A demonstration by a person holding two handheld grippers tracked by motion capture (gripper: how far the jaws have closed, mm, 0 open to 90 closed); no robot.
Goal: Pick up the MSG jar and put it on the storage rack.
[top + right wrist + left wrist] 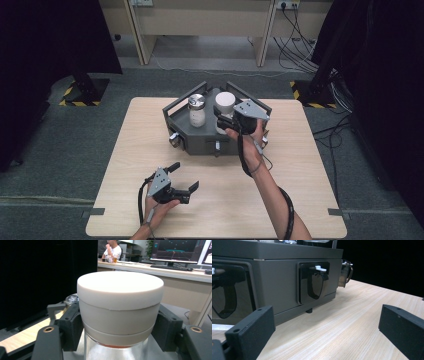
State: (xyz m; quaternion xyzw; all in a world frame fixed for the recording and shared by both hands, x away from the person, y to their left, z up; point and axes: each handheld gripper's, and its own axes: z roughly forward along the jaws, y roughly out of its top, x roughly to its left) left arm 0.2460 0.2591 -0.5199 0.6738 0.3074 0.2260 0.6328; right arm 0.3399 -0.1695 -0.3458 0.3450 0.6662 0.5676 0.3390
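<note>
A glass jar with a white lid point(225, 100) stands over the dark grey six-sided rack point(200, 139) at the middle of the table. My right gripper point(222, 116) is shut on it, its black pads point(72, 327) pressing just under the lid point(120, 295) on both sides. A second jar with a metal lid point(196, 110) stands upright in the rack to the left. My left gripper point(184, 176) rests near the table's front, open and holding nothing. In the left gripper view its fingertips point(252, 327) point at the rack's side wall point(279, 285).
The rack wall carries black panels with white clips point(318, 268), and a small metal cup point(345, 273) hangs at its corner. The light wooden table point(280, 200) has bare room in front. Cables point(300, 45) lie on the floor behind. A person sits at a far desk point(112, 250).
</note>
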